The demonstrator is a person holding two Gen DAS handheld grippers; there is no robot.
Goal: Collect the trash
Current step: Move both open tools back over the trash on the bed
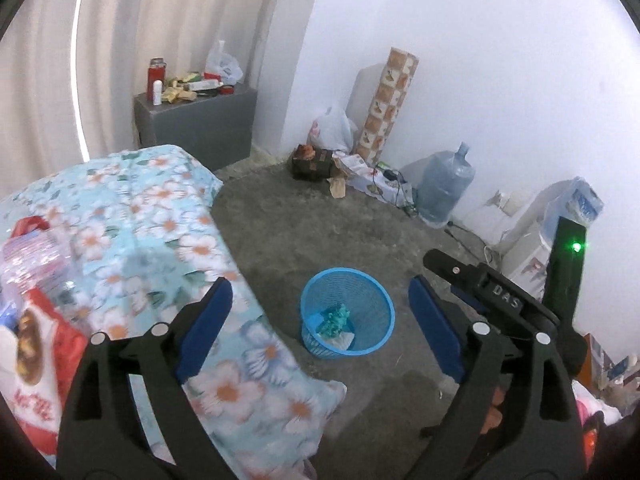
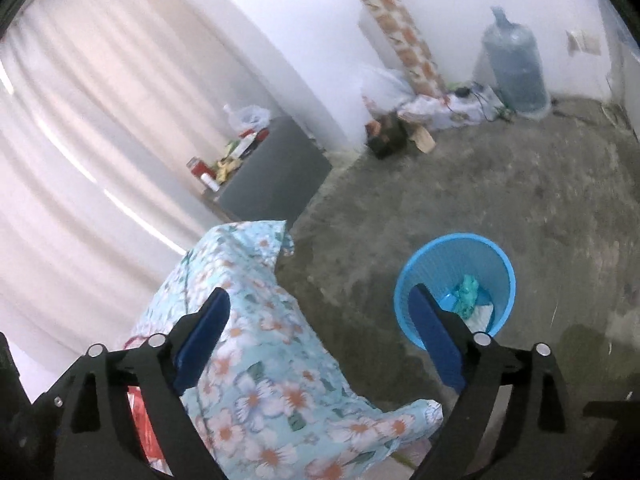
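Both the left gripper [image 1: 320, 316] and the right gripper [image 2: 320, 328] stand spread wide with nothing between their blue pads. The round blue plastic mesh wastebasket [image 1: 347, 314] sits on the grey concrete floor [image 1: 304, 224] beside the floral-covered table [image 1: 160, 216] (crumpled teal trash [image 1: 334, 320] and white paper lie inside).

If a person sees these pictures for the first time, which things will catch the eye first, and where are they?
The bright blue basket stands alone on the grey floor, with crumpled teal trash and white paper inside. Beside it, a floral cloth in pale blue covers a table whose corner reaches toward the basket. Against the far white wall stand a big water jug and a tall patterned roll.
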